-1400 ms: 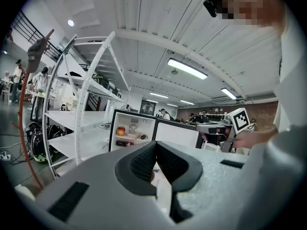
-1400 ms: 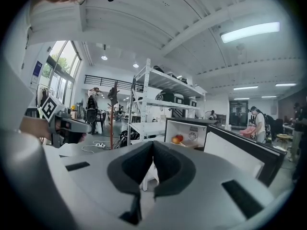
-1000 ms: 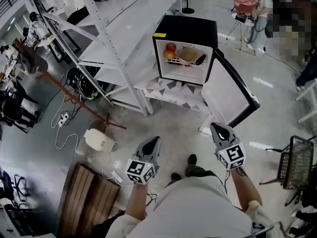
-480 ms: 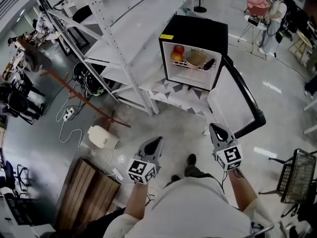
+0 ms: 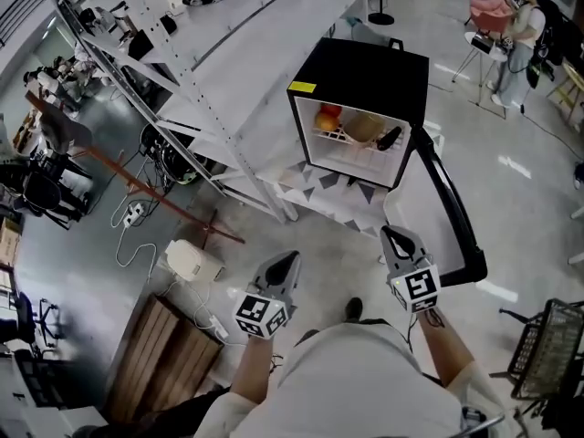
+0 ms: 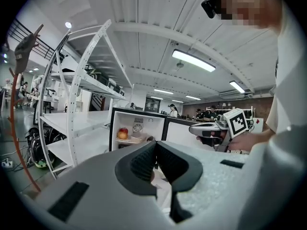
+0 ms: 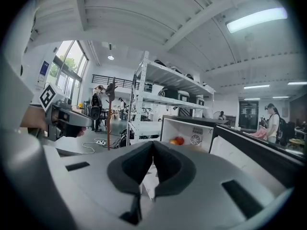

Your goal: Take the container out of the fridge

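A small black fridge (image 5: pixel 365 67) stands open on the floor ahead, its door (image 5: pixel 449 210) swung out to the right. On its wire shelf sit a red and yellow apple (image 5: pixel 327 116), a tan container (image 5: pixel 363 128) and a dark item (image 5: pixel 391 138). My left gripper (image 5: pixel 289 259) and right gripper (image 5: pixel 392 234) hover side by side well short of the fridge, both shut and empty. The left gripper view shows the fridge (image 6: pixel 138 128), the apple (image 6: pixel 123 133) and the right gripper (image 6: pixel 211 128) past its closed jaws. The right gripper view shows the fridge (image 7: pixel 189 131) and the apple (image 7: pixel 176 141).
A white metal shelving rack (image 5: pixel 228 71) stands left of the fridge. On the floor lie cables, a white appliance (image 5: pixel 193 261), a wooden panel (image 5: pixel 169 363) and a slanted red pole (image 5: pixel 137 185). A wire basket (image 5: pixel 543 359) sits at right. People stand far behind.
The fridge has shifted right and looks larger in the head view as the person steps closer. Both grippers stay shut, in the same place before the body.
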`<state>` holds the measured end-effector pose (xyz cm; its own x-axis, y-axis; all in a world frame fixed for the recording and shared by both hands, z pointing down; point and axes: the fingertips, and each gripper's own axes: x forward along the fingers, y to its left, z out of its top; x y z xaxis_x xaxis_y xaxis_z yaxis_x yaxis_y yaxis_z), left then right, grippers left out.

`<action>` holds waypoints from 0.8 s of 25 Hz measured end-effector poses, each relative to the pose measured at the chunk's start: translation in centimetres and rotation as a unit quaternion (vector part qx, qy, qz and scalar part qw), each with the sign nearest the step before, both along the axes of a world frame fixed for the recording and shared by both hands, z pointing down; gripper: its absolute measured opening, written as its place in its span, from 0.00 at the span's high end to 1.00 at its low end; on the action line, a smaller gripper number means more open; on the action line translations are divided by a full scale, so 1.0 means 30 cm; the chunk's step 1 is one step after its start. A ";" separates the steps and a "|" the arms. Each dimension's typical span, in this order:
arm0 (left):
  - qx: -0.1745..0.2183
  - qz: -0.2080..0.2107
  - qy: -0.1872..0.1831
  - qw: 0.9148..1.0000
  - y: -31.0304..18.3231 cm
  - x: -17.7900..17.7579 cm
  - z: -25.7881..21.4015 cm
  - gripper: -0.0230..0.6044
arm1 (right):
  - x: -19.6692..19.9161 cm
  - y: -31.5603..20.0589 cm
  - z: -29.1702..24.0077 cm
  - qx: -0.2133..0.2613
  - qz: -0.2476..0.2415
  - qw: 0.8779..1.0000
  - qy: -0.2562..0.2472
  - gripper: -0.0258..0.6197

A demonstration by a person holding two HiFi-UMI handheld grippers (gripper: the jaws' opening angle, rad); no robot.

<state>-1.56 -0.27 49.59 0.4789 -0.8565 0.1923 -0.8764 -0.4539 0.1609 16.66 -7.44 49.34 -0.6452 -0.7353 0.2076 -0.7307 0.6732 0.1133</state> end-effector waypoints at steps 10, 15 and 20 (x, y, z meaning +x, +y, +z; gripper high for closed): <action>-0.002 -0.017 0.004 1.000 -0.147 0.051 0.014 0.96 | 0.017 -0.170 0.060 -0.023 -0.017 1.000 0.002 0.95; -0.005 -0.021 0.007 1.000 -0.208 0.032 0.031 0.96 | -0.002 -0.231 0.082 -0.029 -0.017 0.999 0.004 0.95; -0.006 -0.007 0.007 1.000 -0.291 -0.016 0.045 0.96 | -0.032 -0.299 0.103 -0.034 -0.007 0.999 0.009 0.95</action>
